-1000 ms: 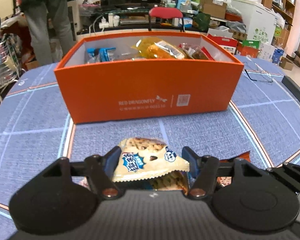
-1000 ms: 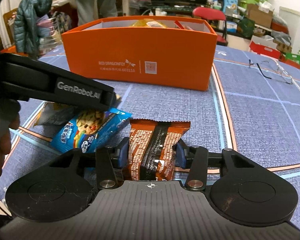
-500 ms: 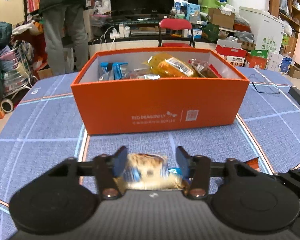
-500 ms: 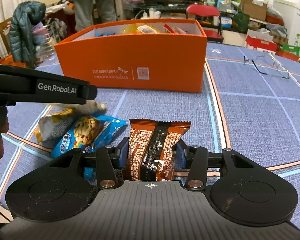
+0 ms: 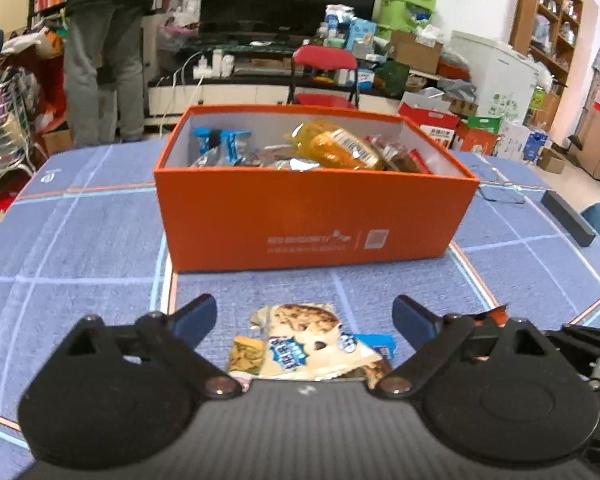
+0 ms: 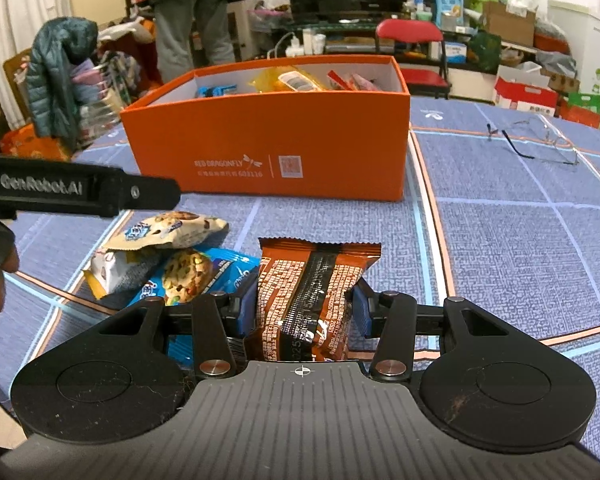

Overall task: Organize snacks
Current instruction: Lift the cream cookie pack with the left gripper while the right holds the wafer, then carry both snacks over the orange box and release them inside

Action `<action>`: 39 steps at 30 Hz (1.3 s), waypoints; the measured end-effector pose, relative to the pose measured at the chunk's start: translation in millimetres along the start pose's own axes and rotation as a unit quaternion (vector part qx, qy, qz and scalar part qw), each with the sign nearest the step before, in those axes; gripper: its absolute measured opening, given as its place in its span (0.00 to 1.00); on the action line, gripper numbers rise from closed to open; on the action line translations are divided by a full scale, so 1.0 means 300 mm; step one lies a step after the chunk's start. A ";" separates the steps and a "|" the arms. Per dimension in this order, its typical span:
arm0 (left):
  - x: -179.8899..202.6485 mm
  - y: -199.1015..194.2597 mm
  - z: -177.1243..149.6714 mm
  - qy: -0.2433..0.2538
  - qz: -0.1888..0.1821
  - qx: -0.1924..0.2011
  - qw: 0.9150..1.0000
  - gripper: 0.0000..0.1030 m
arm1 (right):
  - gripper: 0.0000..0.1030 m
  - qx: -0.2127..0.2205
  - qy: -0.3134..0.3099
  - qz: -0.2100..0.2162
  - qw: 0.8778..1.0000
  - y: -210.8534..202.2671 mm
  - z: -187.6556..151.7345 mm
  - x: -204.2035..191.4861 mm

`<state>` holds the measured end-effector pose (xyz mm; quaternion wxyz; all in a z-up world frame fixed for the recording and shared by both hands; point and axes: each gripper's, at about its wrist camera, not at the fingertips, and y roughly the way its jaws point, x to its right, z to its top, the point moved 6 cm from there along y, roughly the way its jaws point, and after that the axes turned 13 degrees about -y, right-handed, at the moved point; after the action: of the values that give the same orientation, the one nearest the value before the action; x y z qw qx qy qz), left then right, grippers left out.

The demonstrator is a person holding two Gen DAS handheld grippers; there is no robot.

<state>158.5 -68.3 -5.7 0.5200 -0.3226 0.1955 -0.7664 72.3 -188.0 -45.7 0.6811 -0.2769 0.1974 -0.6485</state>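
An orange box (image 5: 312,216) holding several snack packs stands mid-table; it also shows in the right wrist view (image 6: 272,144). My left gripper (image 5: 304,314) is open and raised above a cream cookie pack (image 5: 304,340) that lies on the pile below. That cream pack (image 6: 168,230) rests on a blue cookie pack (image 6: 192,272) and a white-yellow pack (image 6: 112,268). My right gripper (image 6: 302,304) is shut on a brown snack pack (image 6: 312,292), held near the table.
The table has a blue cloth (image 5: 80,248) with orange lines. Eyeglasses (image 6: 540,140) lie at the right, and a black bar (image 5: 568,218) near the right edge. A person (image 5: 104,40) and a red chair (image 5: 324,76) stand beyond the table.
My left gripper has opened and let go of the cream cookie pack, which now lies on the pile, and has risen. The right gripper still holds the brown pack.
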 end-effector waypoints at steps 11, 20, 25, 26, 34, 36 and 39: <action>0.014 0.194 -0.067 -0.005 0.009 -0.068 0.998 0.63 | 0.31 -0.002 0.013 0.010 1.000 -0.002 -0.005 0.021; 0.027 0.135 -0.031 0.005 0.025 -0.032 0.999 0.46 | 0.31 0.014 -0.001 0.010 1.000 -0.024 0.019 0.009; 0.056 0.054 0.001 0.020 0.015 -0.001 1.000 0.46 | 0.31 0.023 -0.006 0.007 1.000 -0.043 0.030 0.001; 0.061 0.029 0.009 0.018 0.010 0.004 1.000 0.46 | 0.31 0.027 -0.007 0.007 1.000 -0.052 0.036 0.001; 0.056 -0.097 0.187 0.017 0.004 0.068 0.998 0.46 | 0.31 0.073 -0.023 -0.013 0.997 -0.133 0.177 0.067; 0.041 -0.083 0.258 0.010 0.013 0.079 0.997 0.46 | 0.31 0.088 -0.026 -0.018 0.996 -0.126 0.263 0.100; 0.030 -0.020 0.367 -0.001 0.028 0.081 0.996 0.46 | 0.31 0.104 -0.044 -0.023 0.993 -0.067 0.444 0.127</action>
<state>229.2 -70.2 79.5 0.5656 -0.2745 0.1411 -0.7647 143.5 -209.8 73.0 0.6989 -0.2374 0.0928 -0.6683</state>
